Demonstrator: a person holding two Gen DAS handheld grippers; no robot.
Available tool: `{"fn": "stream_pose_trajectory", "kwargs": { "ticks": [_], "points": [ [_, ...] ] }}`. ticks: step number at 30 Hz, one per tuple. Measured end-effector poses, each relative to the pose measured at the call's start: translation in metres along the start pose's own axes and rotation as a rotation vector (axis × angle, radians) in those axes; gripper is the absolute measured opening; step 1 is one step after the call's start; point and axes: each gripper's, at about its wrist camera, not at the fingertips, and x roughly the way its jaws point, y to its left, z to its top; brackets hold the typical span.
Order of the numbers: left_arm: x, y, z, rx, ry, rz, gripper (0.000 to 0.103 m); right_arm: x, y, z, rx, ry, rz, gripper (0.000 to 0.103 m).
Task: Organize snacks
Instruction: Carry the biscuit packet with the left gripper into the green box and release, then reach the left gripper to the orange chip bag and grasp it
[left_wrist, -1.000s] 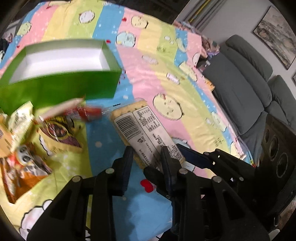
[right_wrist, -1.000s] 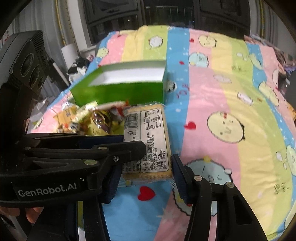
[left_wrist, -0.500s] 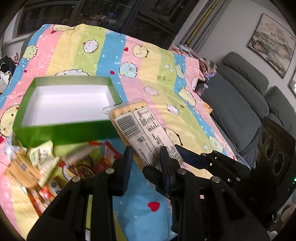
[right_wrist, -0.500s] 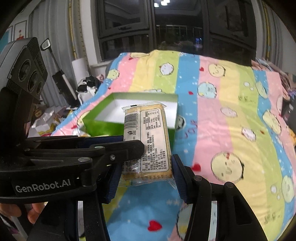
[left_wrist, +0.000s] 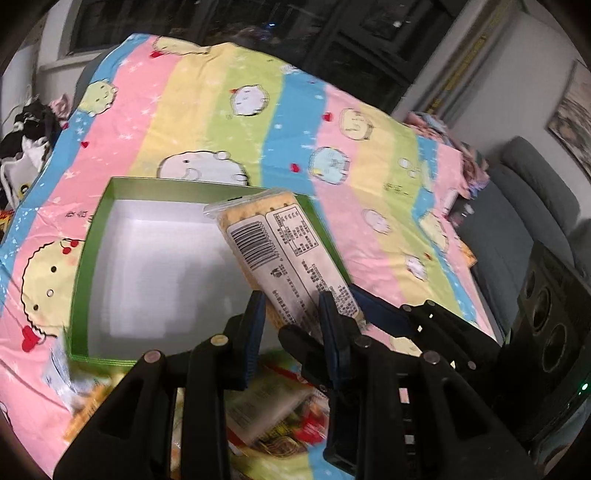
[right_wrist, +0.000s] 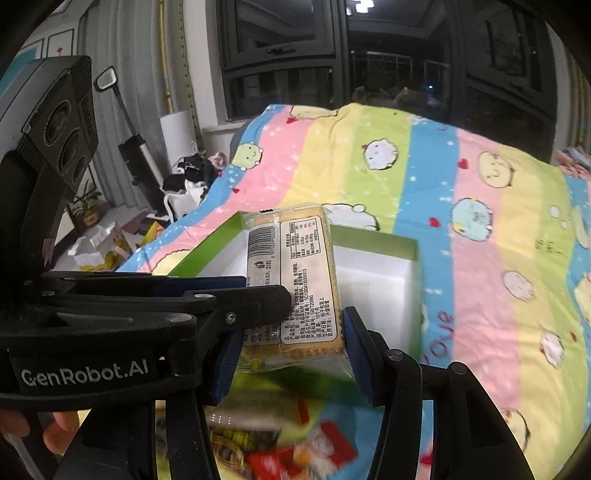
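Note:
A long clear packet of yellow crackers with a white barcode label hangs in the air, held at its near end by both grippers. My left gripper is shut on it, and my right gripper is shut across its width. The packet reaches out over the near right part of an open green box with a bare white inside. In the right wrist view the box lies behind the packet. A loose pile of snack packets lies on the bedspread just below the grippers.
A striped cartoon bedspread covers the bed. A grey sofa stands to the right, with clothes on the floor at the left. A stick vacuum leans by the dark windows. A hand holds the left gripper.
Both grippers have lifted the cracker packet off the bedspread and carried it forward, from beside the snack pile to above the green box. The grips have not changed.

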Motion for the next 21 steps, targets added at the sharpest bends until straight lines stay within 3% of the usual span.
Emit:
{"fn": "stream_pose_trajectory", "kwargs": {
  "ticks": [3,4,5,12,14,21],
  "points": [
    [0.015,0.016,0.007,-0.037,0.03,0.031,0.06,0.025,-0.007,0.007,0.043,0.025,0.026,0.055],
    [0.019,0.02,0.009,-0.04,0.035,0.054,0.082,0.031,-0.01,0.009,0.058,0.037,0.02,0.055],
    [0.02,0.025,0.009,-0.044,0.03,0.076,0.086,0.035,-0.012,0.009,0.072,0.048,0.0,0.055],
    [-0.003,0.043,0.003,-0.078,0.016,0.096,0.095,0.013,-0.025,-0.006,0.115,0.044,0.002,0.059],
    [-0.015,0.042,-0.001,-0.06,0.003,0.114,0.102,-0.001,-0.026,-0.012,0.13,0.036,0.012,0.06],
    [-0.061,0.045,-0.025,-0.009,-0.036,0.178,0.102,-0.036,-0.016,-0.035,0.126,0.034,0.067,0.064]
  ]
}}
